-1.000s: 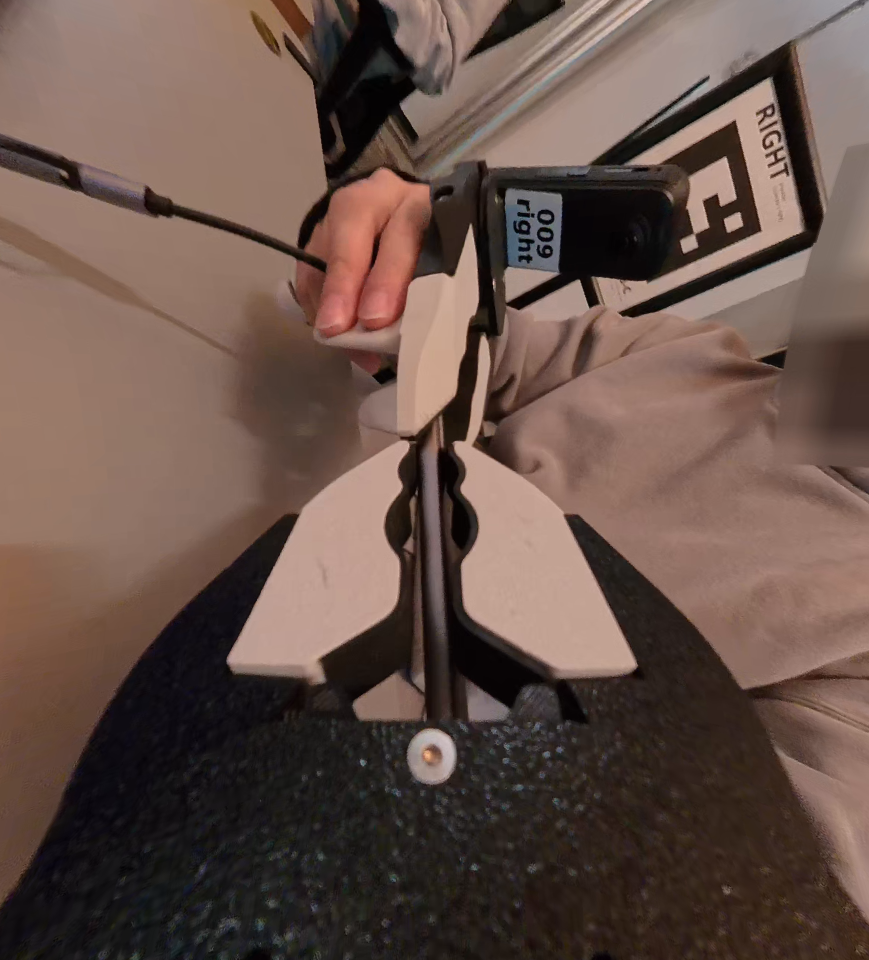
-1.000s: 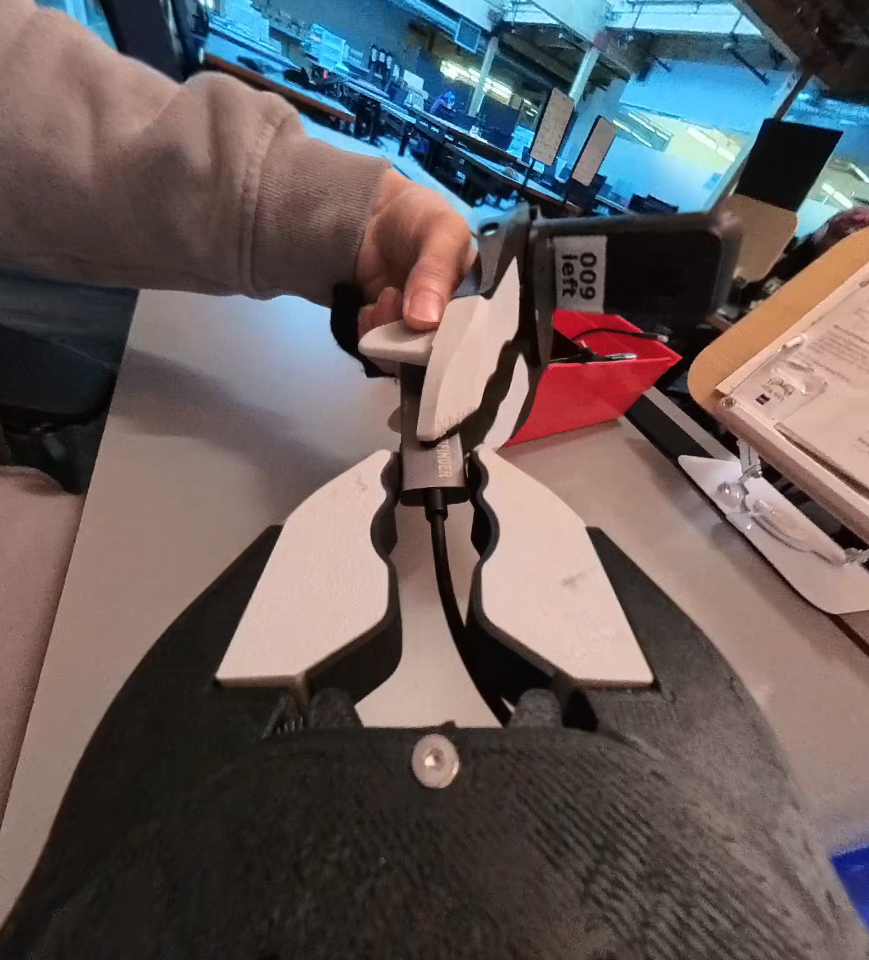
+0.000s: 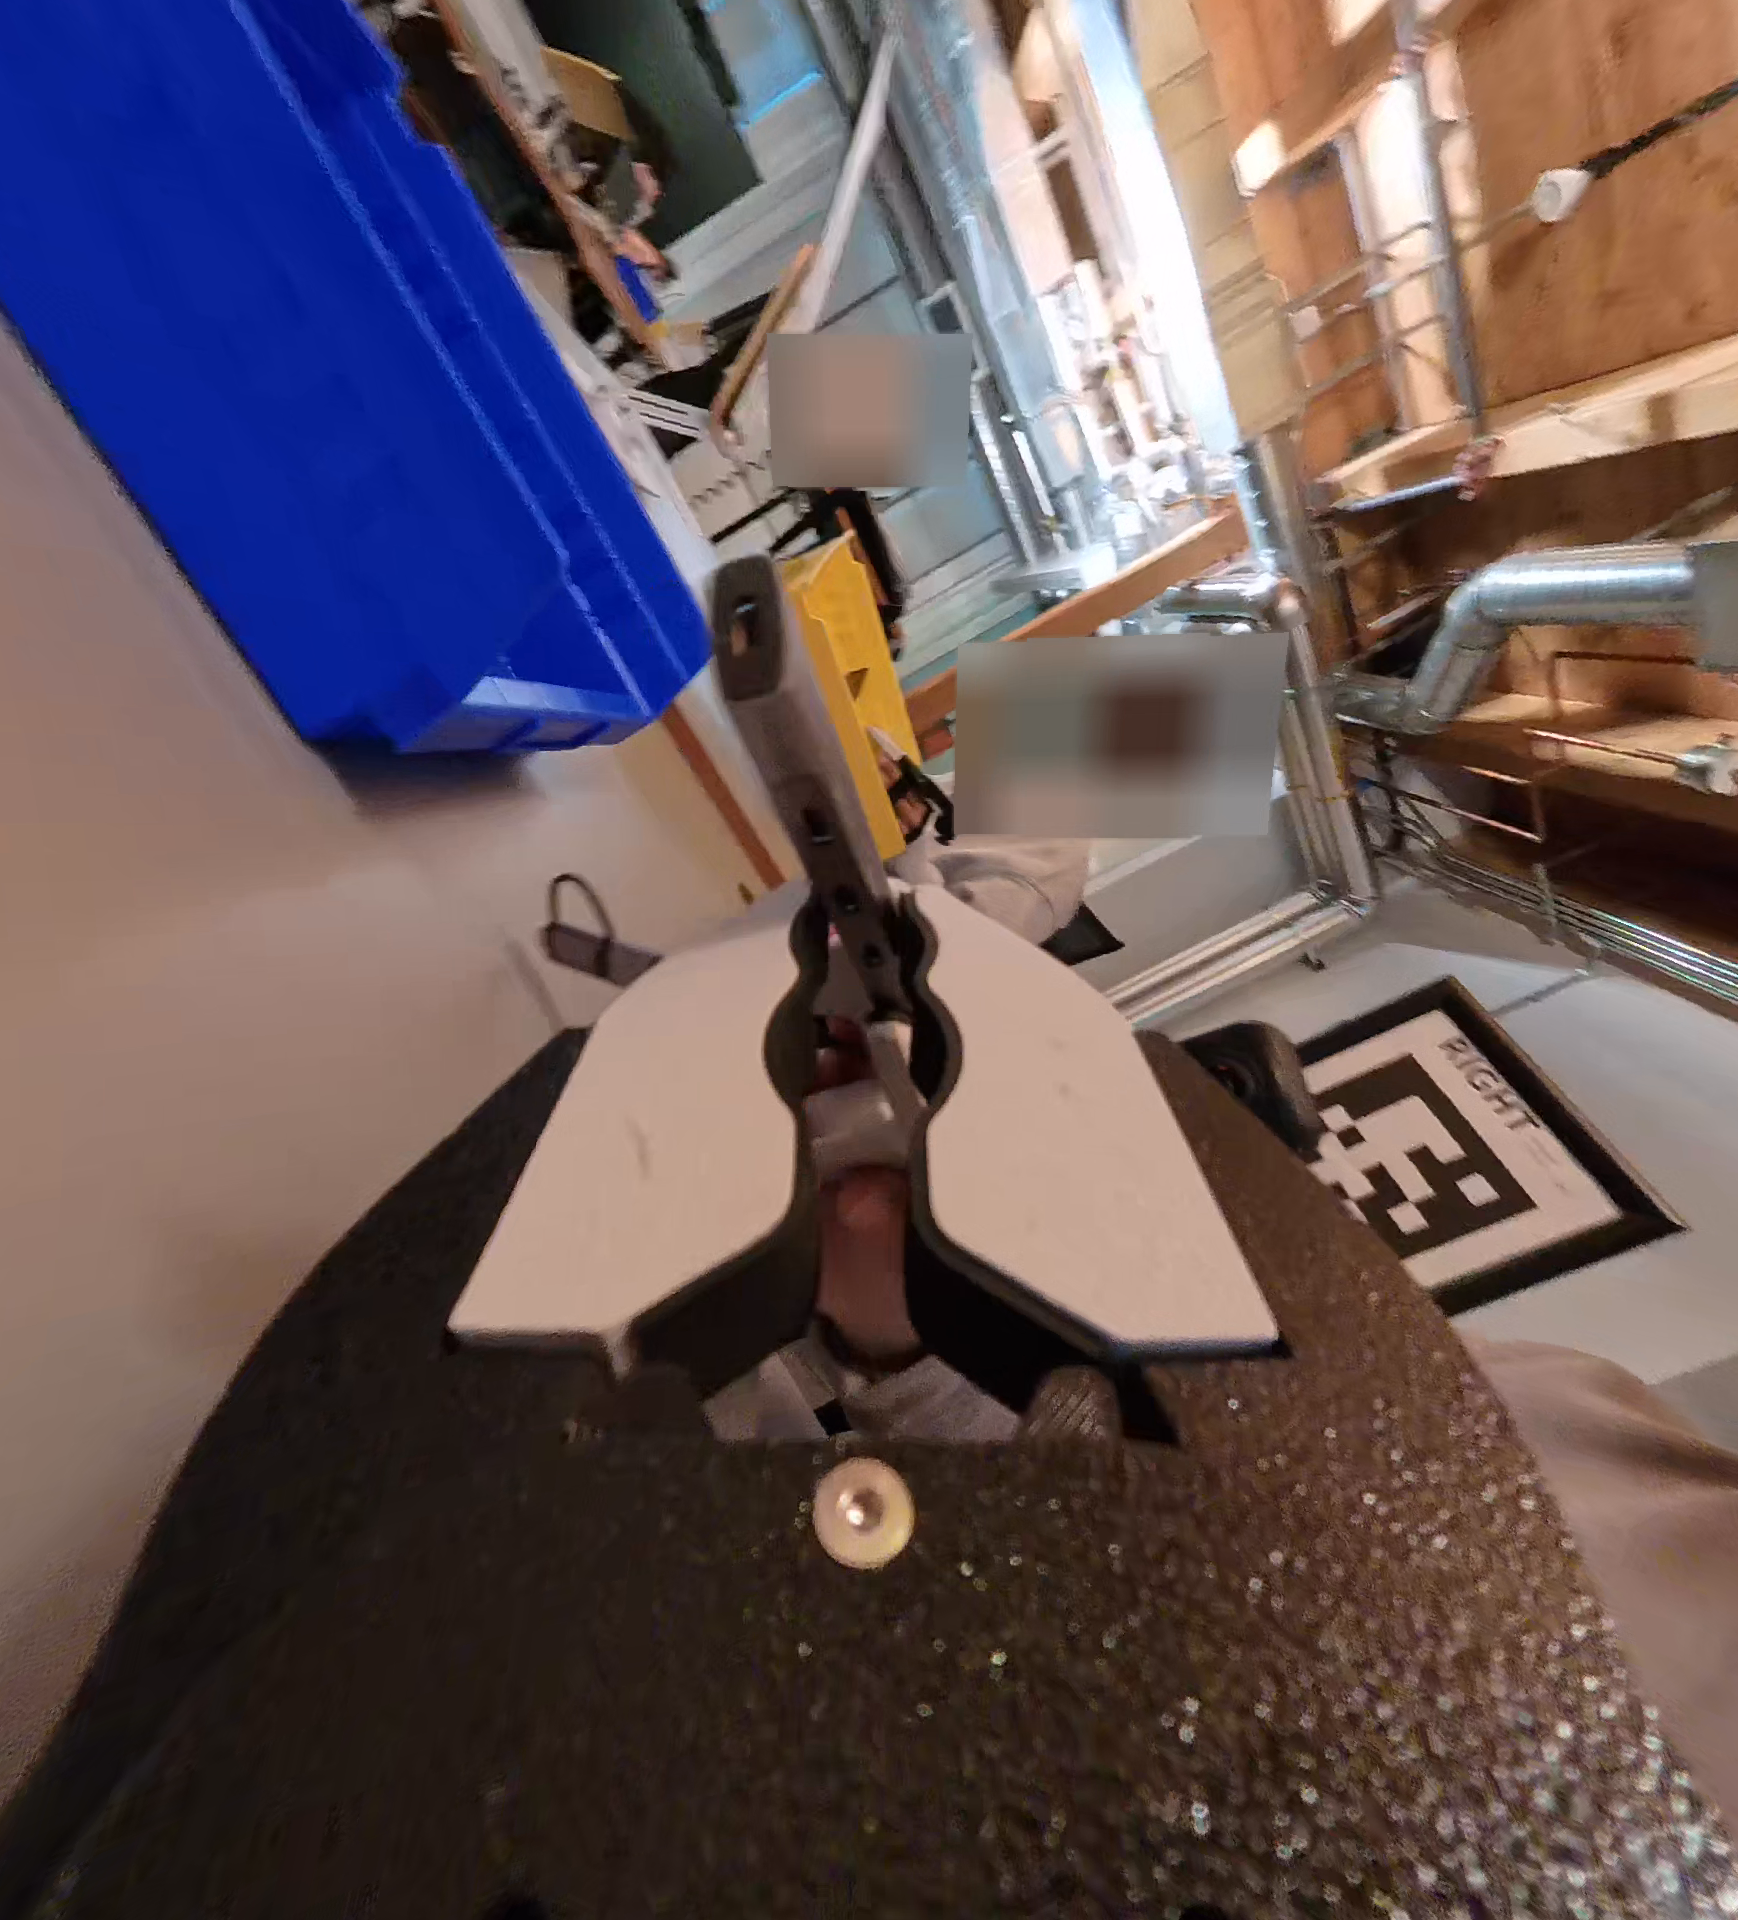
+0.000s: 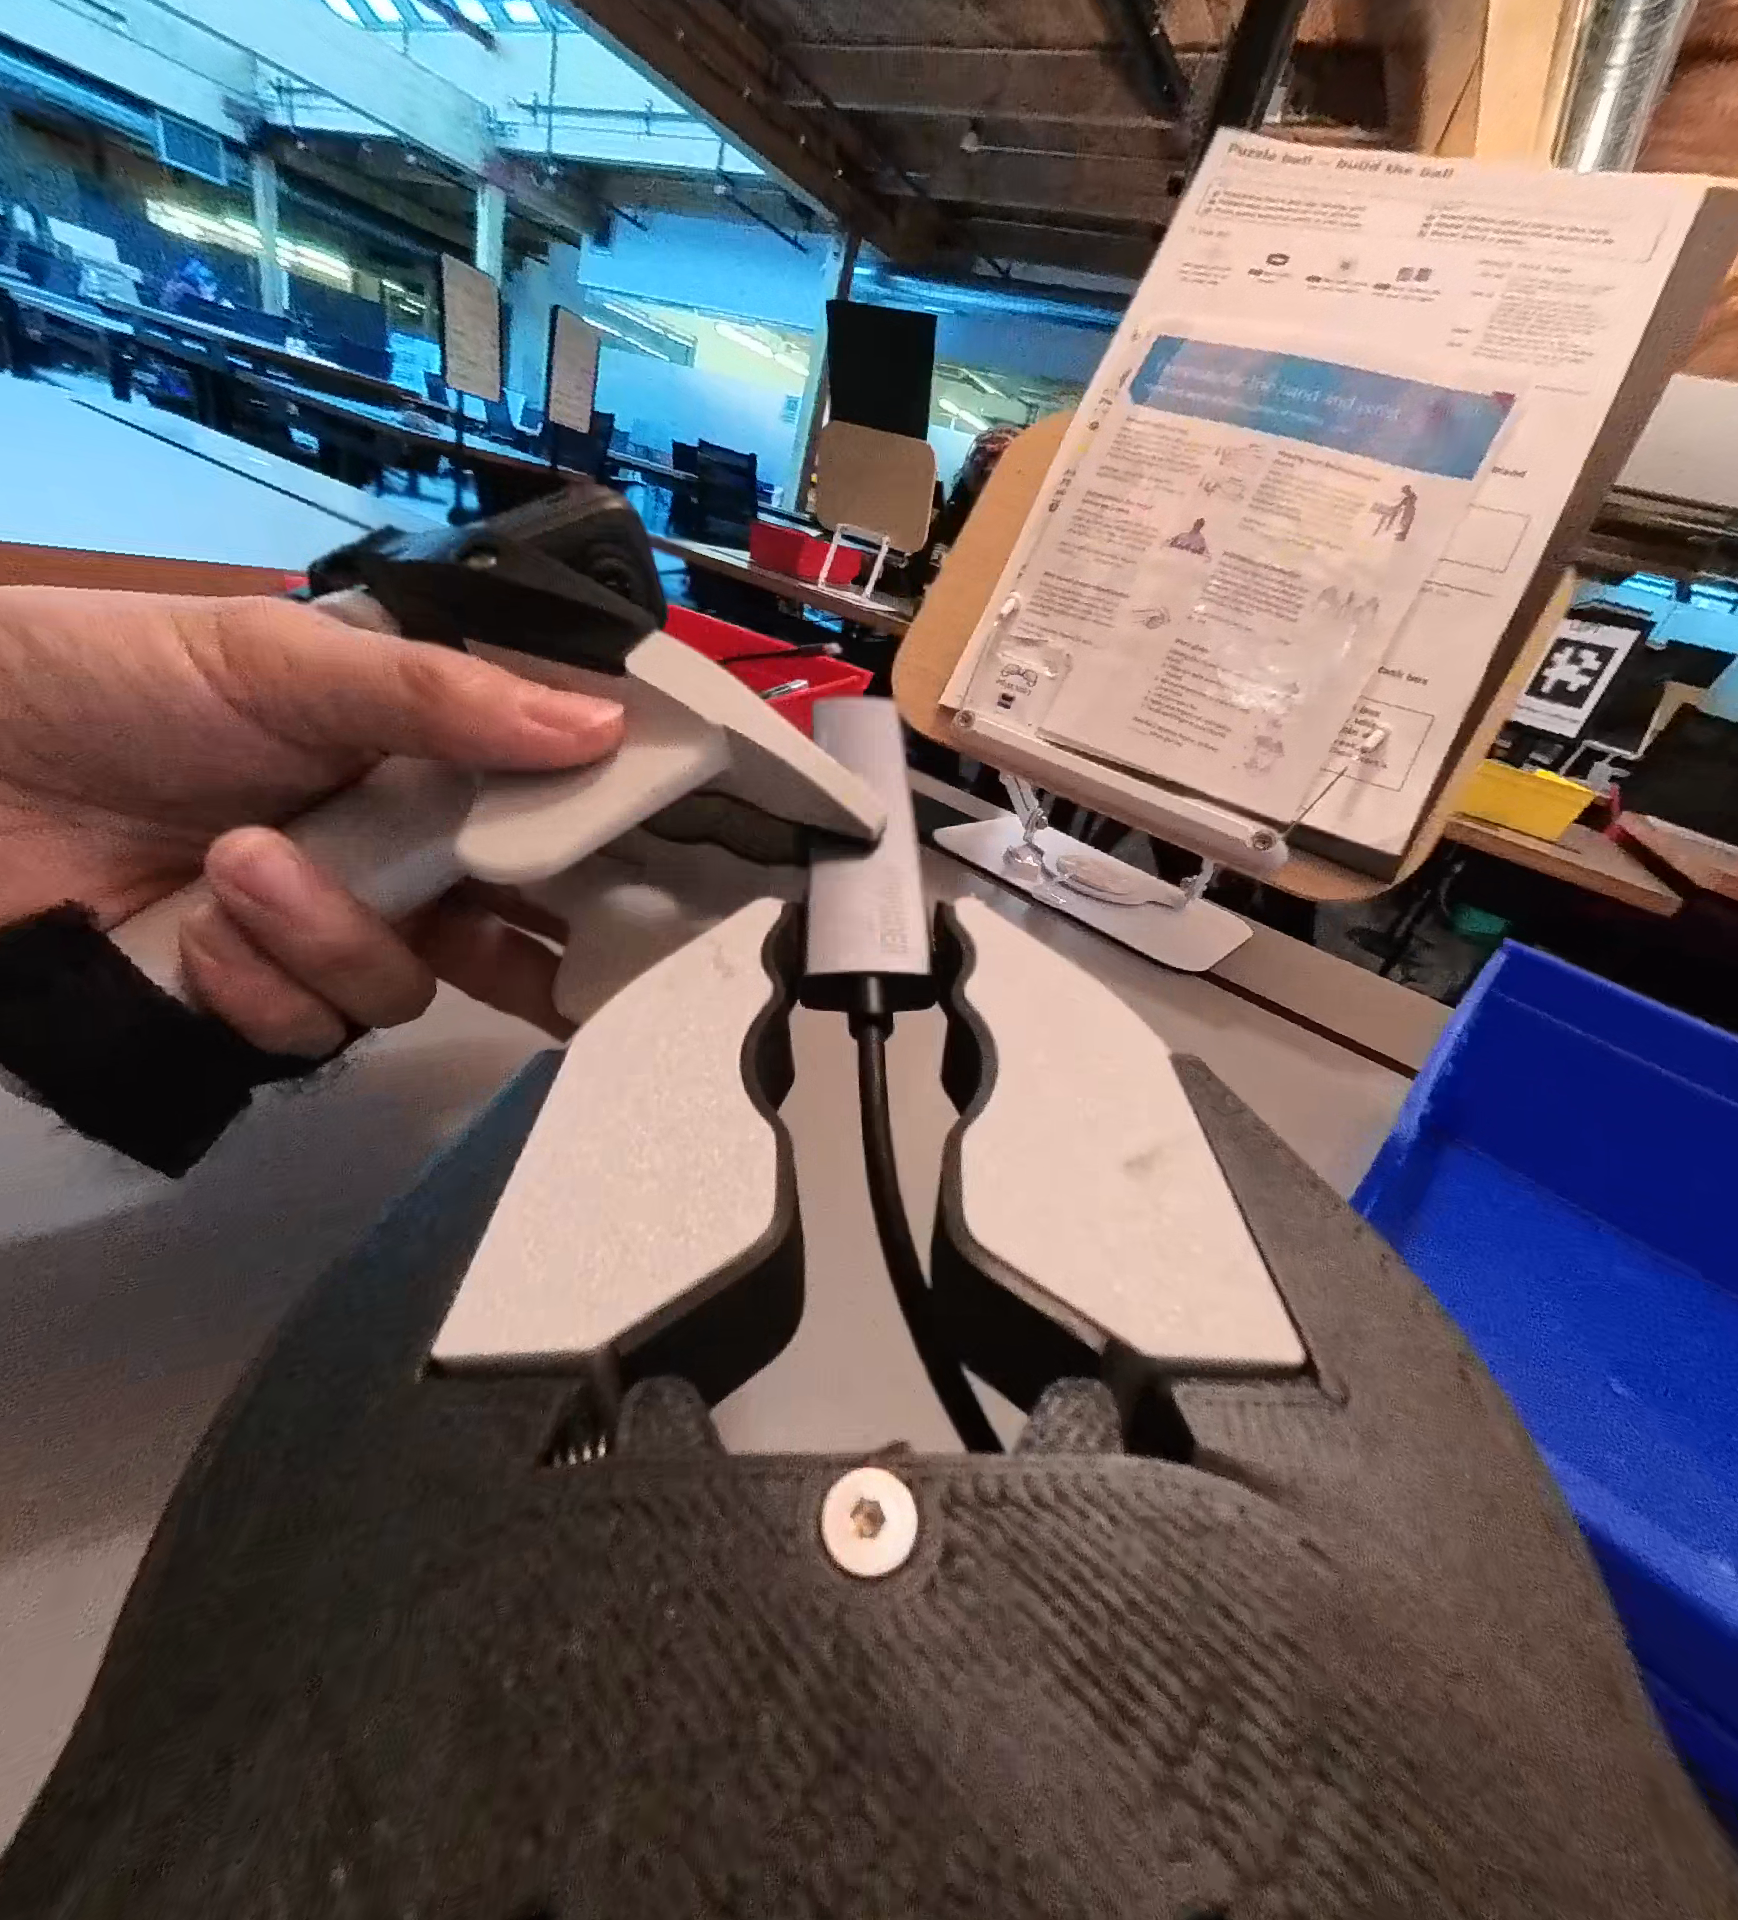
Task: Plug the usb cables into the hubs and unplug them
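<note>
A slim grey USB hub [image 4: 865, 748] with a black cable [image 4: 891, 1195] is held up off the table by both grippers. My right gripper [image 4: 870, 920] is shut on the hub's cable end, and the cable runs back between its fingers. My left gripper [image 4: 849, 831] comes in from the left and is shut across the hub's middle. In the left wrist view the hub [image 3: 777, 707] sticks out past my left gripper [image 3: 860, 930], with its row of ports showing. No plug shows in those ports.
A blue bin [image 4: 1623, 1299] stands at the right, also in the left wrist view [image 3: 325, 416]. A document stand [image 4: 1260, 520] is behind the hub. A small dark item with a looped cable [image 3: 574, 930] lies on the table. A black-and-white marker board [image 3: 1416, 1153] lies nearby. The grippers are tip to tip, or close to it.
Both grippers have swung round while still shut on the hub. The left gripper now grips it from the side instead of head-on. The blue bin and document stand have come into view.
</note>
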